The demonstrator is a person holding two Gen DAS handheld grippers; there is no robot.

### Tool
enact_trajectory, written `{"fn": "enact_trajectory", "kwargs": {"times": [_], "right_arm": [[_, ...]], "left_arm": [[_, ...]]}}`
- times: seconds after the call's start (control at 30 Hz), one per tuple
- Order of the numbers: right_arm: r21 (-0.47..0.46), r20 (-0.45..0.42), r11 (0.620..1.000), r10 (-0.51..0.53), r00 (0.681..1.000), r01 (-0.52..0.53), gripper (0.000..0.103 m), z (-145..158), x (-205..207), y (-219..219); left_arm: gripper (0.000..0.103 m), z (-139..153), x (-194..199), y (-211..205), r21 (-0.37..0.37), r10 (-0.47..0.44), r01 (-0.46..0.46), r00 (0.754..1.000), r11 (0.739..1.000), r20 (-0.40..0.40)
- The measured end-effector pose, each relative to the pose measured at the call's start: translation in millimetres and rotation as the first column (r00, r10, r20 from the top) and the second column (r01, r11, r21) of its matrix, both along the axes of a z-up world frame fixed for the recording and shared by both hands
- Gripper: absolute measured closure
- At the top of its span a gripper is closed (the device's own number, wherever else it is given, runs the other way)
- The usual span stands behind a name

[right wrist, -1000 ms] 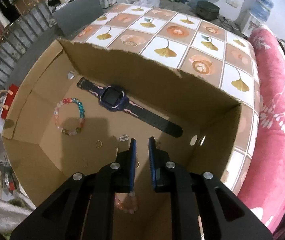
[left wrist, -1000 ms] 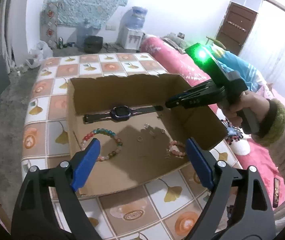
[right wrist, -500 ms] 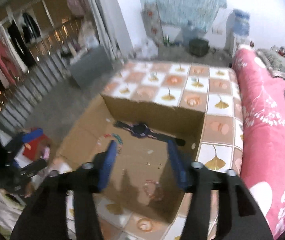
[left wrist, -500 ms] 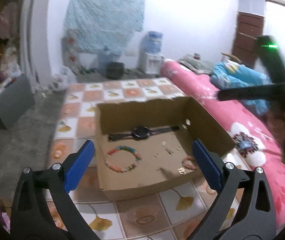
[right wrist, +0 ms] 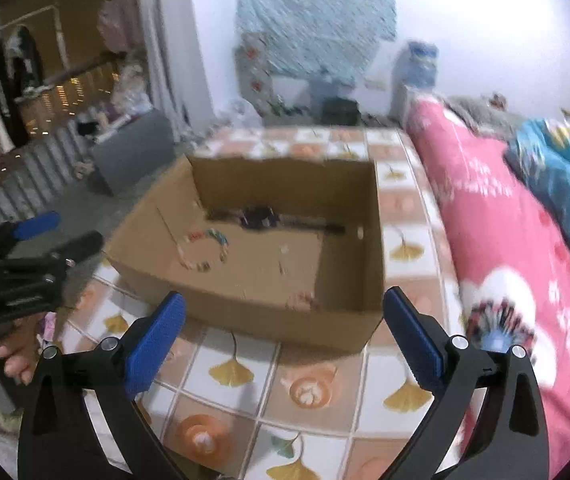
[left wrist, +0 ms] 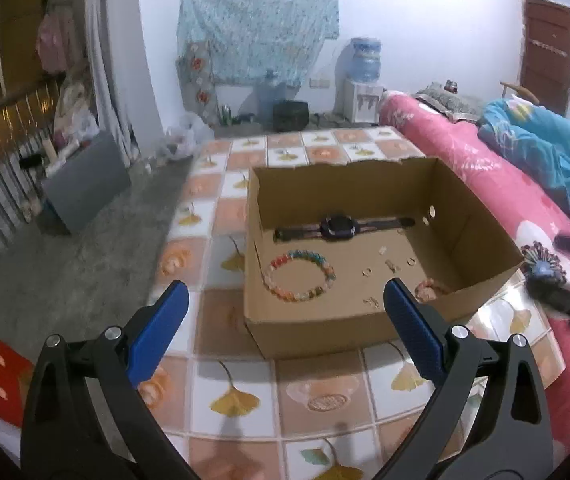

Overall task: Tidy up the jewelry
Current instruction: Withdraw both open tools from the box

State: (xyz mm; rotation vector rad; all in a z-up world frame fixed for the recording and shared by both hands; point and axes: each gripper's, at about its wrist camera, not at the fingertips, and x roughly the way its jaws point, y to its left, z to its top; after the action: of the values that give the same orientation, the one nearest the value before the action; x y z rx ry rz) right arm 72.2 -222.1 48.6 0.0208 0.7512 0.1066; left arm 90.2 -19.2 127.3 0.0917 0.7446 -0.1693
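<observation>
Left wrist view: the left gripper (left wrist: 285, 308) hangs back over the tiled surface (left wrist: 241, 376), jaws spread and empty, short of the box (left wrist: 325, 324). Inside lie the watch (left wrist: 339, 227) along the far wall, the bead bracelet (left wrist: 299, 276) and a pink bracelet (left wrist: 429, 290) near the front, laid apart, likely for sorting.

Right wrist view: blurred; the right gripper (right wrist: 283, 312) has just been opening, nothing between its jaws, seemingly clear of the box.
</observation>
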Motion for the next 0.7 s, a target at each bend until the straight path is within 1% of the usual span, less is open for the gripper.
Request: {"fn": "enact_trajectory", "kwargs": {"times": [0.07,0.1,0.13,0.17,0.27,0.33,0.4,0.53,0.7], "right_arm": [[0.032,-0.044,0.999,-0.032,0.999,0.034,0.007,-14.3,4.5,0.9],[0.04,-0.057,0.998,-0.048,0.997,0.05,0.007,-18.4,6.4,0.7],[0.046,-0.073,0.996,-0.067,0.995,0.07,0.007,-23.6,9.2,0.9],[0.049,-0.086,0.996,-0.075,0.993,0.079,0.007,-28.0,10.8,2.1],[0.047,-0.134,0.996,-0.075,0.988,0.082,0.007,-41.6,17.0,8.0],[0.037,-0.151,0.996,-0.07,0.986,0.077,0.007,-46.9,22.2,11.1],[0.022,-0.163,0.997,-0.074,0.984,0.079,0.007,-51.2,28.2,13.0],[0.028,-0.186,0.996,-0.073,0.98,0.079,0.007,-56.8,36.5,14.4],[0.035,-0.205,0.995,-0.079,0.976,0.088,0.007,-63.0,40.9,12.3]], "left_arm": [[0.008,-12.5,4.4,0.7,-0.035,0.016,-0.018,0.997,0.999,-0.072],[0.008,-21.3,8.8,0.5,-0.038,0.037,-0.042,0.992,0.998,-0.124],[0.008,-26.9,10.7,0.0,-0.039,0.045,-0.051,0.987,0.998,-0.153],[0.008,-33.9,13.5,-1.0,-0.032,0.056,-0.062,0.981,0.998,-0.184],[0.008,-48.3,18.0,-4.2,0.01,0.091,-0.092,0.966,0.996,-0.24],[0.009,-52.3,18.3,-8.1,0.038,0.114,-0.108,0.964,0.993,-0.239],[0.009,-52.1,17.7,-11.3,0.049,0.105,-0.096,0.964,0.994,-0.245],[0.008,-55.1,22.3,-19.0,0.047,0.088,-0.078,0.956,0.996,-0.279],[0.009,-57.3,25.3,-21.7,0.064,0.091,-0.076,0.955,0.995,-0.283]]}}
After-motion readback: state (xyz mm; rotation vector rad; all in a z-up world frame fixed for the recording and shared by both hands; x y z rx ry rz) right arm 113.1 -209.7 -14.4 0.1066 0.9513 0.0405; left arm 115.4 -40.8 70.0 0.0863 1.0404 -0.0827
